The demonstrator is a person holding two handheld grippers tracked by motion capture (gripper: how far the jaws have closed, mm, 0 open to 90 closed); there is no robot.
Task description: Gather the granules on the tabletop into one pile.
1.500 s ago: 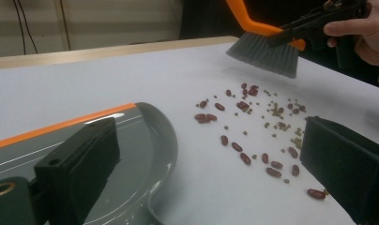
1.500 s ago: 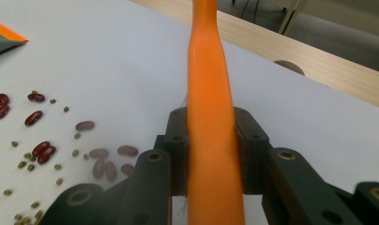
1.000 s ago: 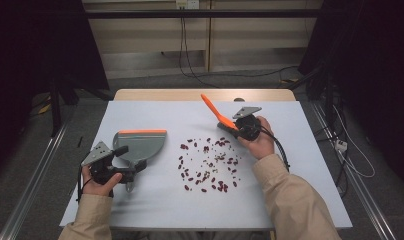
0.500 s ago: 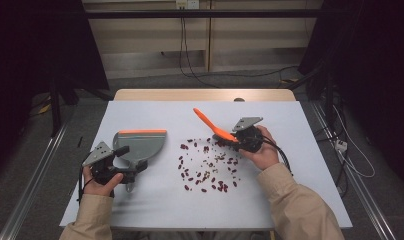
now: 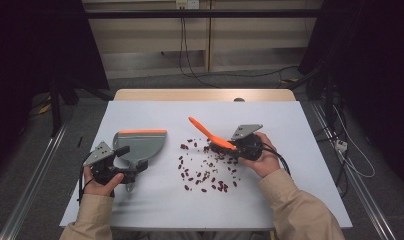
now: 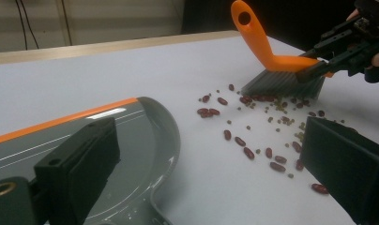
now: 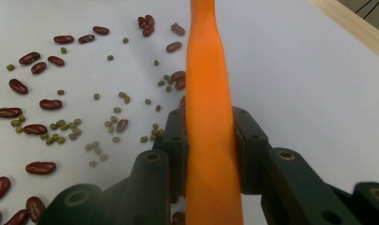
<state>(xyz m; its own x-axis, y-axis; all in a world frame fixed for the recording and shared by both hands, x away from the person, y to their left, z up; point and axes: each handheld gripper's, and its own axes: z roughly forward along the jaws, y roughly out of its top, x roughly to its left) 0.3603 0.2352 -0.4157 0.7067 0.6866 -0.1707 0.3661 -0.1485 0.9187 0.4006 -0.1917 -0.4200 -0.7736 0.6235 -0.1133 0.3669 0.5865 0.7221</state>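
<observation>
A grey dustpan point(image 5: 140, 145) with an orange lip lies on the white table point(image 5: 300, 130), left of several scattered red and green beans point(image 5: 205, 172). My left gripper point(image 5: 132, 170) is open over the dustpan's handle end; its jaws stand wide apart in the left gripper view, where that gripper point(image 6: 211, 140) frames the dustpan point(image 6: 131, 140) and the beans point(image 6: 244, 140). My right gripper point(image 5: 230, 146) is shut on the orange handle of a brush point(image 5: 205, 131). The brush point(image 6: 262, 42) has its bristles down on the table at the beans' far edge. In the right gripper view the brush point(image 7: 208, 93) runs straight up between the jaws, and beans point(image 7: 42, 103) lie to its left.
The table's far wooden edge point(image 5: 205, 95) lies behind the brush. Bare white surface stretches right of my right hand and in front of the beans. Cables trail over the dark floor beyond the table.
My right gripper has carried the brush left and down, from above the table's back right to the edge of the beans, bristles now on the surface. The left gripper has stayed put.
</observation>
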